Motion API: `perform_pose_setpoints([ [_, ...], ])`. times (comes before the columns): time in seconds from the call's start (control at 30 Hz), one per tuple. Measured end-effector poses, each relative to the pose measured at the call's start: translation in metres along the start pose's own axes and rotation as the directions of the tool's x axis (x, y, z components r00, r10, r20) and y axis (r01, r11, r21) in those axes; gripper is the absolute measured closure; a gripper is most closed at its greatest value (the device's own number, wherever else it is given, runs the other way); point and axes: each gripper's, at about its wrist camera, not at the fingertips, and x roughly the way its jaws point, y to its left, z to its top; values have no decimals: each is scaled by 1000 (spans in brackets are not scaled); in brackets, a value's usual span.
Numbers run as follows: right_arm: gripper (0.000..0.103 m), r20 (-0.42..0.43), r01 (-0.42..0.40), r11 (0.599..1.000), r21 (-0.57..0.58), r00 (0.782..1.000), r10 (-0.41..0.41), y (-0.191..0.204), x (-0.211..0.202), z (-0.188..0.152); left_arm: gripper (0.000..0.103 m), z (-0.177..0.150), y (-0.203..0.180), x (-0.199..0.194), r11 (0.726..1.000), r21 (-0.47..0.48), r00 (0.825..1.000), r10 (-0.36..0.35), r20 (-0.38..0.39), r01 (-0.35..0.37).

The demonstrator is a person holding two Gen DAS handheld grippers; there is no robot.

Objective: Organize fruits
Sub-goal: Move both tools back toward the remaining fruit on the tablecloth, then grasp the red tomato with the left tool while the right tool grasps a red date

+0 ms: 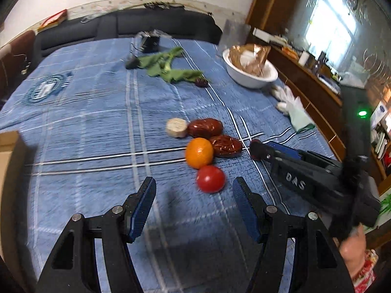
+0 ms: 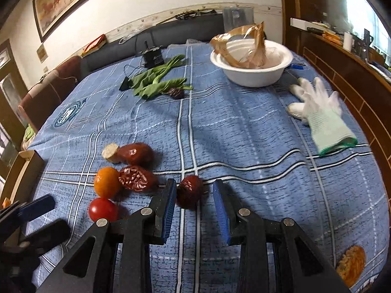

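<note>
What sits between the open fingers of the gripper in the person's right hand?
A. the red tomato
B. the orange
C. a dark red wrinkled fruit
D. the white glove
C: in the right wrist view the right gripper is open around a dark red wrinkled fruit, while the orange, tomato and glove lie off to the sides.

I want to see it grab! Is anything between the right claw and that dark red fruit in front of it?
No. The right claw is open, and the dark red fruit lies on the blue cloth at its fingertips, nothing between them.
</note>
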Motion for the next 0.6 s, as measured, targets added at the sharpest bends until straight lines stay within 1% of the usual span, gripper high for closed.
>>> perform_pose_setpoints([
  [0.17, 70, -15, -18, 1000, -5, 1000, 18, 0, 5, -1, 39, 3, -7, 23, 1000, 20, 1000, 16, -22, -16],
  [0.27, 70, -15, -15, 1000, -13, 1000, 15, 1, 5, -3, 44, 3, -4, 32, 1000, 8, 999, 9, -32, -9],
  [0.33, 70, -15, -14, 1000, -18, 1000, 13, 2, 6, -3, 46, 2, -4, 35, 1000, 11, 1000, 14, -22, -14],
  [0.4, 70, -14, -5, 1000, -30, 1000, 5, 5, 6, -4, 52, 2, -6, 35, 1000, 27, 1000, 15, -14, -15],
  [0.43, 70, -12, 1, 999, -38, 1000, -2, 7, 6, -4, 62, 1, -7, 35, 999, 43, 1000, 21, -10, -20],
  [0.47, 70, -11, 9, 999, -49, 1000, -10, 9, 6, -5, 74, 0, -10, 35, 997, 61, 999, 43, -2, -43],
  [0.5, 72, -10, 15, 998, -55, 1000, -16, 10, 7, -5, 74, 0, -11, 35, 996, 70, 999, 51, 2, -51],
  [0.57, 81, -9, 26, 998, -66, 1000, -26, 12, 6, -6, 74, -1, -9, 31, 998, 61, 1000, 21, 5, -21],
  [0.6, 81, -7, 27, 997, -66, 1000, -27, 12, 5, -6, 74, -1, -7, 30, 999, 50, 1000, 7, 7, -7],
])
